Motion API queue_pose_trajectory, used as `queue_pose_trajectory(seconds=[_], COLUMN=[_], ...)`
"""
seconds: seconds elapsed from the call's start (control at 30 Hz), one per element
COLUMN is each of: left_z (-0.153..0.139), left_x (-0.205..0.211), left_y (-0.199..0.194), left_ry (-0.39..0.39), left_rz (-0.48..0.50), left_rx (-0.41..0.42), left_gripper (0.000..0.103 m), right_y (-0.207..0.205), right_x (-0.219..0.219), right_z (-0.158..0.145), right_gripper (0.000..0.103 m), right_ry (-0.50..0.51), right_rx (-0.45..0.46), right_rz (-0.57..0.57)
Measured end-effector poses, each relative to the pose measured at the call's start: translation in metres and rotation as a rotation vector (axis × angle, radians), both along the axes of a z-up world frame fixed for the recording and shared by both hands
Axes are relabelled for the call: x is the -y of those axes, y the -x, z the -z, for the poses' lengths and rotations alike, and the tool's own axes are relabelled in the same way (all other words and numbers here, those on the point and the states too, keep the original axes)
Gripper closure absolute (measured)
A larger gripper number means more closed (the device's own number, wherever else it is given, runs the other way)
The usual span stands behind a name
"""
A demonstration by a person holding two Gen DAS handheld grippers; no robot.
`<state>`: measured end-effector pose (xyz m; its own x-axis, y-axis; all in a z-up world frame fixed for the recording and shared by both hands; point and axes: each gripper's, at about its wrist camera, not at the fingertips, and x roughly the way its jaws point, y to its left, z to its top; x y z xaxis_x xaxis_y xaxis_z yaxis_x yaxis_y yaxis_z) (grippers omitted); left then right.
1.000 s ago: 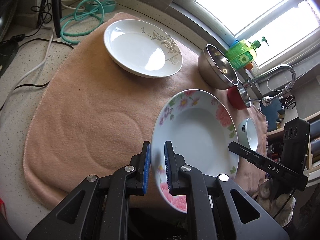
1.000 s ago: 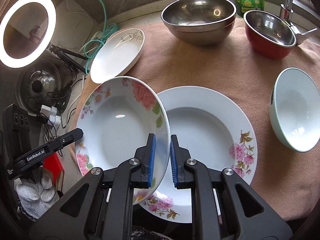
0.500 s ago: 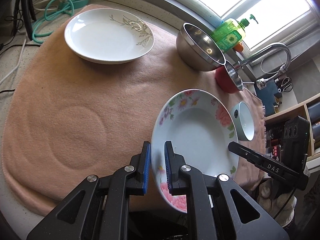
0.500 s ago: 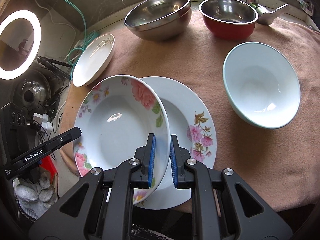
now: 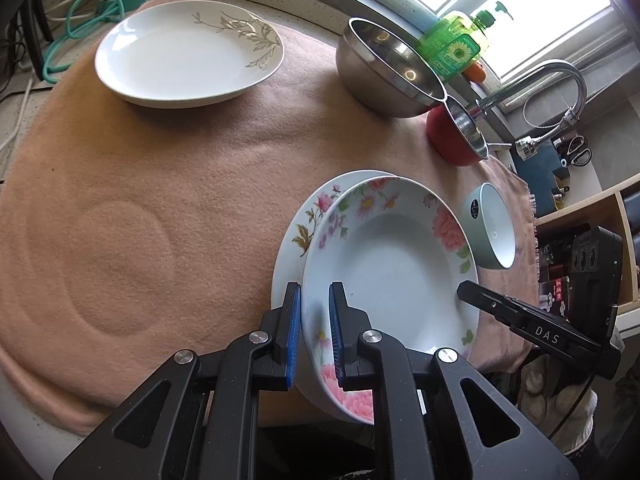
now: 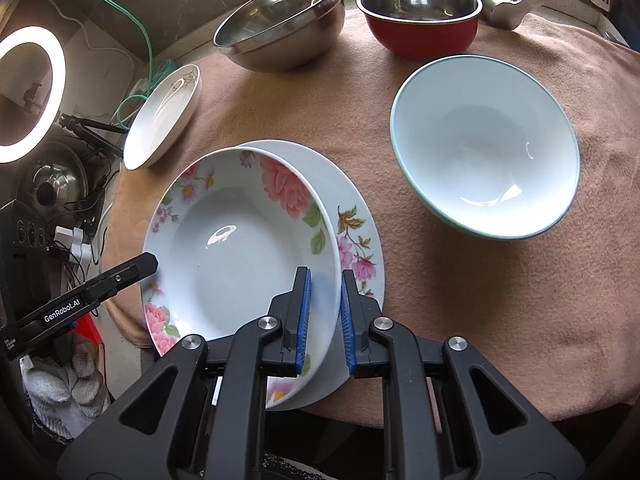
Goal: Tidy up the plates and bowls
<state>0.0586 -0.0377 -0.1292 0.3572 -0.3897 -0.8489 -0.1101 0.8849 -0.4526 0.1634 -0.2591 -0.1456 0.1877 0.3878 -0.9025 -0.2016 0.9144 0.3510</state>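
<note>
Rose-patterned plate [image 6: 240, 248] is sitting tilted over a larger floral plate [image 6: 356, 240], both grippers pinching its rim: left gripper [image 5: 314, 332], right gripper [image 6: 324, 312].

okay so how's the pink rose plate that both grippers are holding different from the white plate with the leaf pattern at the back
The rose plate is pale blue-white with pink flowers around its rim; the leaf plate is plain white with one tan leafy sprig. The rose plate is clamped at opposite rims by the left gripper and right gripper, tilted over another floral plate; the leaf plate sits alone, untouched, on the towel. Both are round, deep and empty.
</note>
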Motion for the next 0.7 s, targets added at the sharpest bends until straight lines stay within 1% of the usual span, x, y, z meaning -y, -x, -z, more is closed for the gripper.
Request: queue_pose_trajectory(seconds=[0.43, 0.63, 0.7], left_z=[0.0056, 0.0056, 0.0055], left_x=[0.0060, 0.0061, 0.0063], left_y=[-0.0024, -0.0033, -0.0033], left_ry=[-0.023, -0.026, -0.026], left_rz=[0.002, -0.002, -0.003], left_rx=[-0.017, -0.017, -0.019], left_gripper=[0.091, 0.091, 0.091], right_y=[0.0007, 0.0001, 0.0003], right_x=[0.0003, -0.0036, -0.0055], right_z=[0.0046, 0.0043, 0.0041], right_gripper=[0.088, 0.086, 0.083], right_ry=[0.012, 0.031, 0.031], right_rx=[0.002, 0.008, 0.008], right_rz=[-0.008, -0.021, -0.026])
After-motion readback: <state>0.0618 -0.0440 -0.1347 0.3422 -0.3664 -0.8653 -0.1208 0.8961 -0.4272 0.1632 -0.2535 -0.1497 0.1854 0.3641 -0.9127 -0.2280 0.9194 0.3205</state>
